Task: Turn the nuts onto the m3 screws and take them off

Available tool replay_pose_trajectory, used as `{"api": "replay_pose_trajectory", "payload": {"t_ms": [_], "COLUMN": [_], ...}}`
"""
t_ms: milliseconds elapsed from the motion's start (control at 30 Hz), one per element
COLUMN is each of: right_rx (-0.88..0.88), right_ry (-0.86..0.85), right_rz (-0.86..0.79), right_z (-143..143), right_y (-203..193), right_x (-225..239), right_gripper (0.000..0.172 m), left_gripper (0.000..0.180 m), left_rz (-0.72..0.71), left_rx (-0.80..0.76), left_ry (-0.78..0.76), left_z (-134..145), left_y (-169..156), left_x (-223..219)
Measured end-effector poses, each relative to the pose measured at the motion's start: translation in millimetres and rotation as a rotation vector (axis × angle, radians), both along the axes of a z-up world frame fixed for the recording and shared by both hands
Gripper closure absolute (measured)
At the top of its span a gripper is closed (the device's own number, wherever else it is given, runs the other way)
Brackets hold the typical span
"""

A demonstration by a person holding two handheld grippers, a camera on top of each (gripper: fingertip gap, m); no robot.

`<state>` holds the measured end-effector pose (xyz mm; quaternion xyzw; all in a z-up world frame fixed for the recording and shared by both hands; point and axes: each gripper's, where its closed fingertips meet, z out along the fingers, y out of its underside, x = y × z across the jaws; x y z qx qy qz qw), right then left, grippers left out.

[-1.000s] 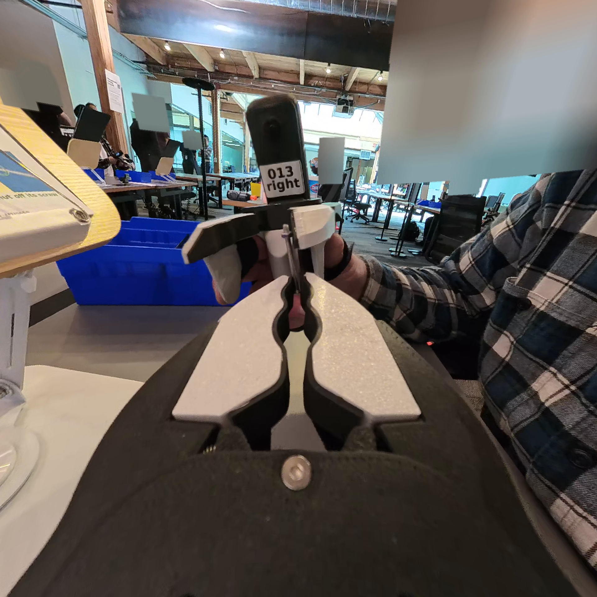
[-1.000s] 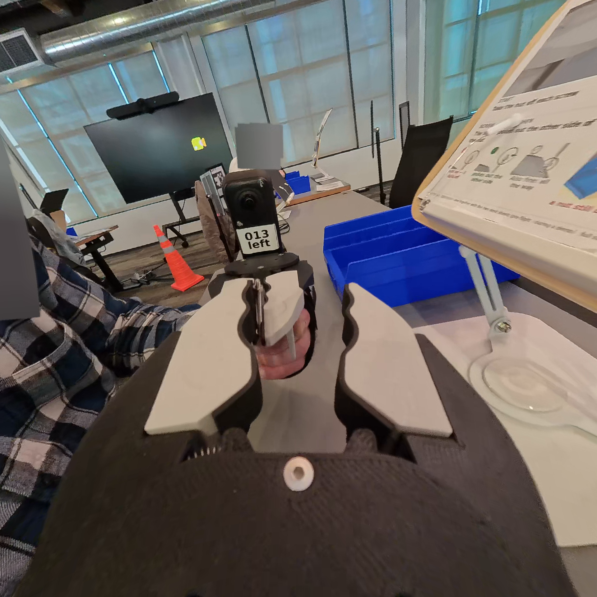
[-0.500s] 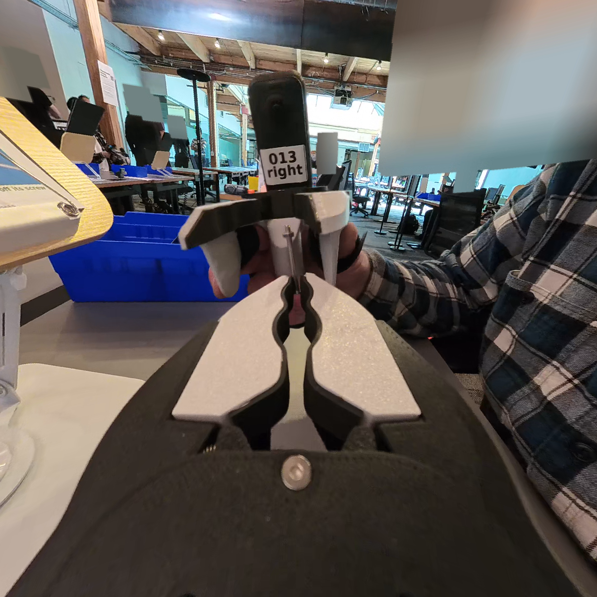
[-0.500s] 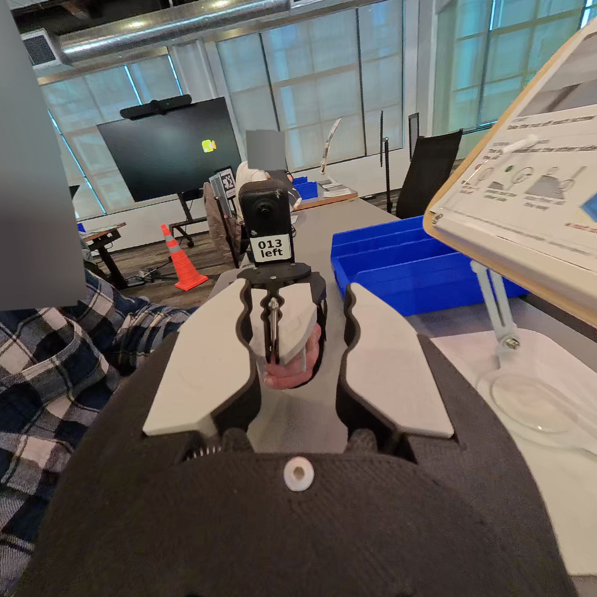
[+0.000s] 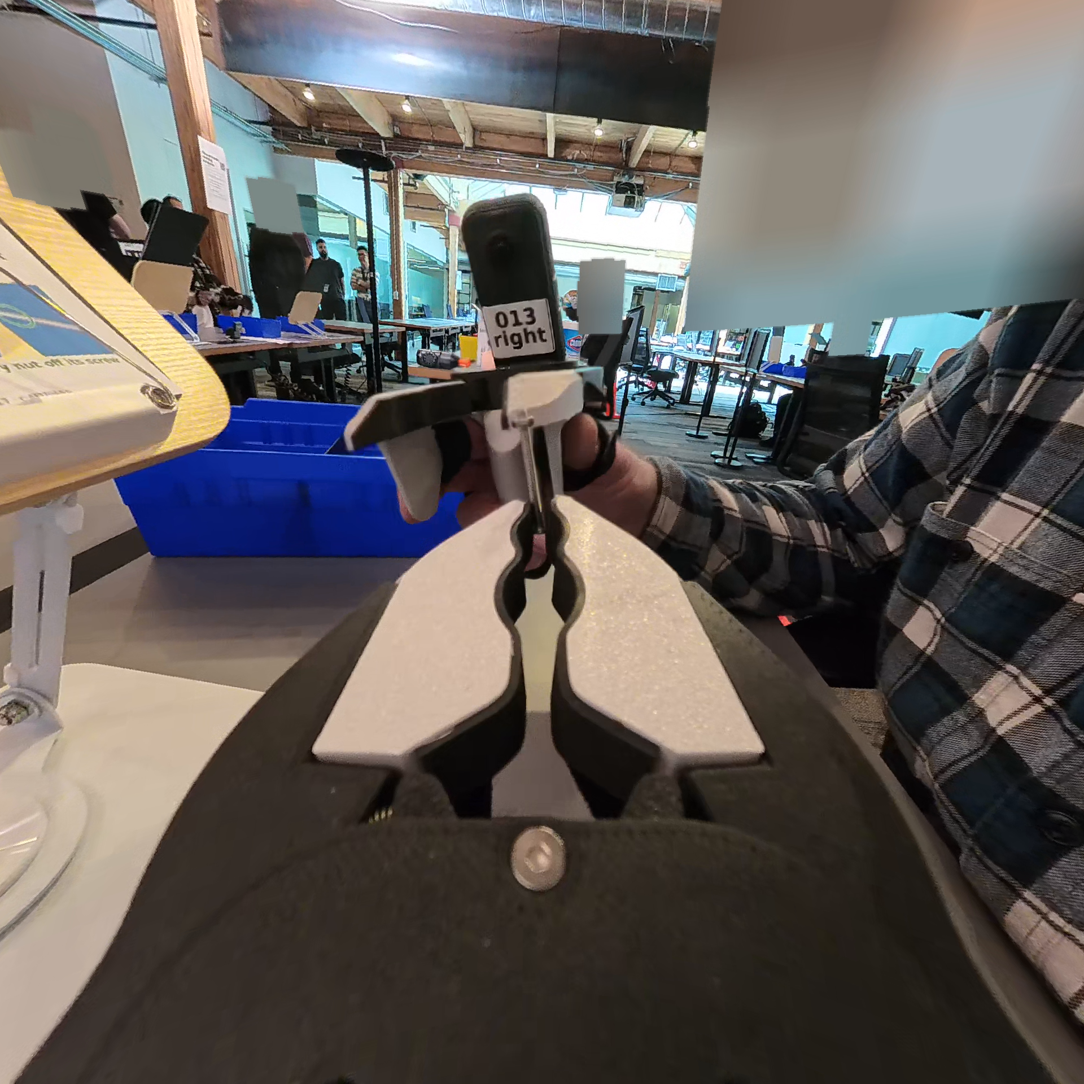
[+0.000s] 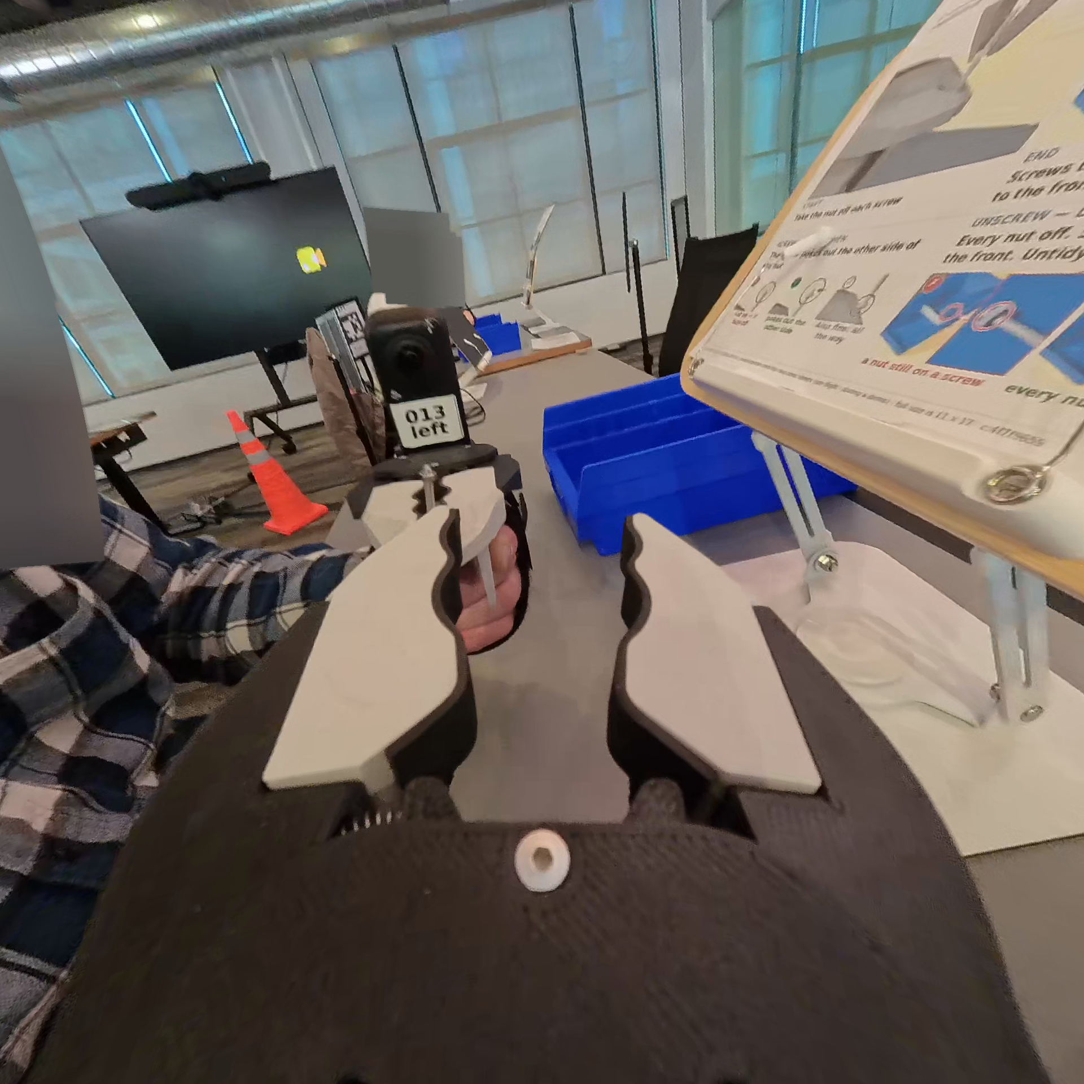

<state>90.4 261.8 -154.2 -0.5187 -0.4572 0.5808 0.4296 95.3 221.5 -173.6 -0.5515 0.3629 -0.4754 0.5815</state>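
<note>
My left gripper (image 5: 538, 523) is shut on a thin metal screw (image 5: 529, 469), which sticks up out of its fingertips with the head on top. The right wrist view shows the same grasp: the left gripper (image 6: 431, 510) pinches the screw (image 6: 428, 484). My right gripper (image 6: 539, 525) is open with nothing between its pads. Its left finger (image 6: 405, 586) passes in front of the left gripper, and the screw stands beyond that fingertip, outside the gap. In the left wrist view the right gripper (image 5: 469, 451) faces me with its fingers spread, the screw close by its white finger (image 5: 542, 405).
A blue bin (image 5: 264, 487) (image 6: 663, 457) stands on the grey table (image 6: 545, 692). An instruction board on a white stand (image 6: 915, 264) (image 5: 76, 375) overhangs a white mat (image 6: 915, 739) holding a clear dish (image 6: 862, 651). A plaid sleeve (image 5: 821, 516) reaches in from the side. My right fingertips sit around 5 centimetres from my left ones.
The right gripper has swung right, so the left gripper and its screw now sit behind the right gripper's left finger rather than inside the gap. The left gripper stays shut on the screw.
</note>
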Motion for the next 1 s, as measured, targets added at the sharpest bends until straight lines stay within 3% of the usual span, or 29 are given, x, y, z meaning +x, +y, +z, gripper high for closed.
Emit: {"api": "replay_pose_trajectory", "payload": {"t_ms": [267,633,1000], "right_rx": [0.034,0.006,0.033], "right_ry": [0.013,0.003,0.002], "right_rz": [0.098,0.016,0.090], "right_z": [6,-1,5], "right_y": [-27,-3,-22], "right_x": [-25,-7,-27], "right_gripper": [0.117,0.121,0.120], "left_gripper": [0.177,0.177,0.177], "left_rz": [-0.015,-0.006,-0.018], "left_rx": [-0.011,-0.003,-0.005], "left_ry": [0.025,0.008,0.023], "left_z": [-7,-3,-6], "left_y": [0,0,-1], "left_x": [7,1,6]}}
